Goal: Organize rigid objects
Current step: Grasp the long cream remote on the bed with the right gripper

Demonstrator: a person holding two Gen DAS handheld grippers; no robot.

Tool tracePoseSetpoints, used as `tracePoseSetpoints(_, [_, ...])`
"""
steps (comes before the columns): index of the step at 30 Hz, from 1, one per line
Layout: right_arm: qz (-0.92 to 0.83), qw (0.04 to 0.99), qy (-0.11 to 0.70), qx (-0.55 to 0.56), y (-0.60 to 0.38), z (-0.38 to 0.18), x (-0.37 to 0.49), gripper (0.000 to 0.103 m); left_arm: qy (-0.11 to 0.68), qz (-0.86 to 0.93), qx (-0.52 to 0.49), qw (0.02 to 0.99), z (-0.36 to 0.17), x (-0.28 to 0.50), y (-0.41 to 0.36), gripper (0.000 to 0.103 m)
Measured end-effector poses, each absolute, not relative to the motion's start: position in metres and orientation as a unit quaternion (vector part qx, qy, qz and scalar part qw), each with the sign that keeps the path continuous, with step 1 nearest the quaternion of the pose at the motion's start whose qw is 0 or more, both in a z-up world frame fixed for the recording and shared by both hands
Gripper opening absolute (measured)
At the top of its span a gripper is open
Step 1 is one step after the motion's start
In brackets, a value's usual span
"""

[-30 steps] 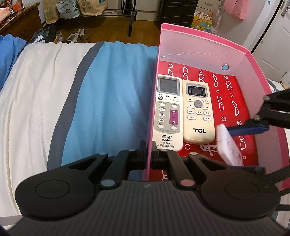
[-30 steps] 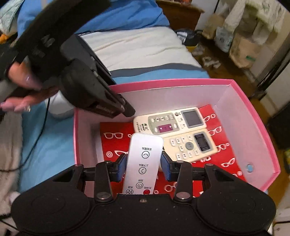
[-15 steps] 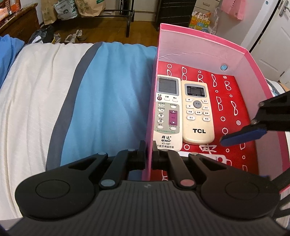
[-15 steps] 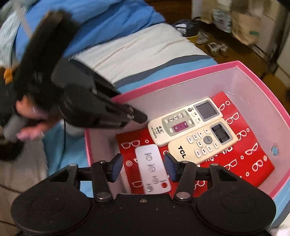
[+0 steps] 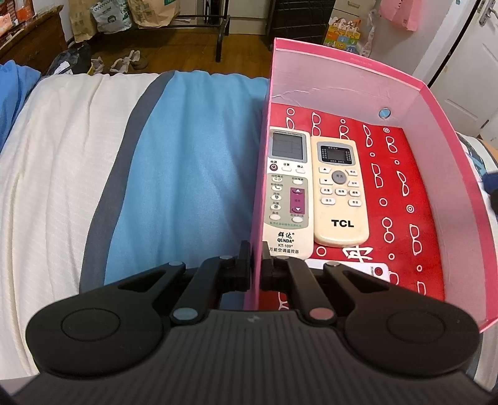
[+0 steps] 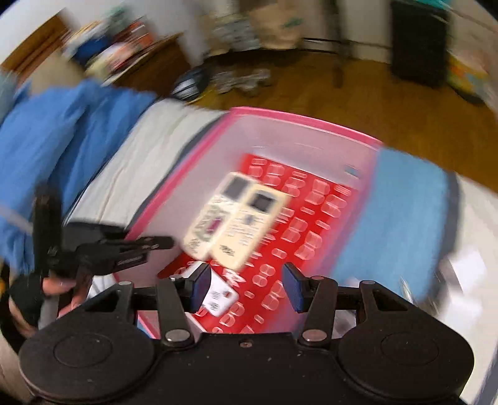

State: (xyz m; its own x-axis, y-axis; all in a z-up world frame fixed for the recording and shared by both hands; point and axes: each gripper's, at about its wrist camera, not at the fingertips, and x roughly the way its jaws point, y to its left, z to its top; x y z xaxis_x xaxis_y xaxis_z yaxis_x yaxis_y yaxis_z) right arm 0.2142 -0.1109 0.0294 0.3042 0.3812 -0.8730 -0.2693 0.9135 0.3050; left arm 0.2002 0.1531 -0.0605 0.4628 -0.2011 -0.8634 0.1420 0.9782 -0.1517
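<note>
left tongs (image 5: 256,264) clamp box wall (image 5: 260,199), right tongs (image 6: 246,285) agape – blurred

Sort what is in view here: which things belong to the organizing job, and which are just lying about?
Job:
pink cardboard box
white QUNDA remote
cream TCL remote
small white remote with red button
left gripper, clamped on the box wall
right gripper, open

Lying about:
blue-and-white striped bedcover
paper bags by the wall
shoes on the floor

The whole right wrist view is smeared by motion, so the labels on the two long remotes (image 6: 232,218) and the print on the box floor (image 6: 298,230) cannot be read. In the left wrist view the small white remote (image 5: 370,271) lies mostly hidden behind the gripper's linkage. A dark blurred shape (image 5: 491,183) is cut off by the right edge.
</note>
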Motion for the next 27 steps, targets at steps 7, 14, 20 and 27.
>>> tracePoseSetpoints(7, [0.072, 0.780, 0.594, 0.183, -0.198, -0.009, 0.176, 0.056, 0.511, -0.097, -0.026, 0.854, -0.061, 0.201, 0.152, 0.004])
tracePoseSetpoints(14, [0.001, 0.744, 0.618, 0.254, -0.245, -0.061, 0.133, 0.056, 0.508, -0.093, -0.018, 0.856, -0.059, 0.199, 0.149, 0.004])
tracePoseSetpoints(20, [-0.016, 0.746, 0.595, 0.299, -0.254, -0.087, 0.116, 0.059, 0.507, -0.091, -0.018, 0.857, -0.058, 0.199, 0.149, 0.004])
tracePoseSetpoints(27, [-0.032, 0.807, 0.505, 0.305, -0.250, -0.088, 0.085, 0.032, 0.507, -0.090, -0.018, 0.857, -0.057, 0.198, 0.149, 0.004])
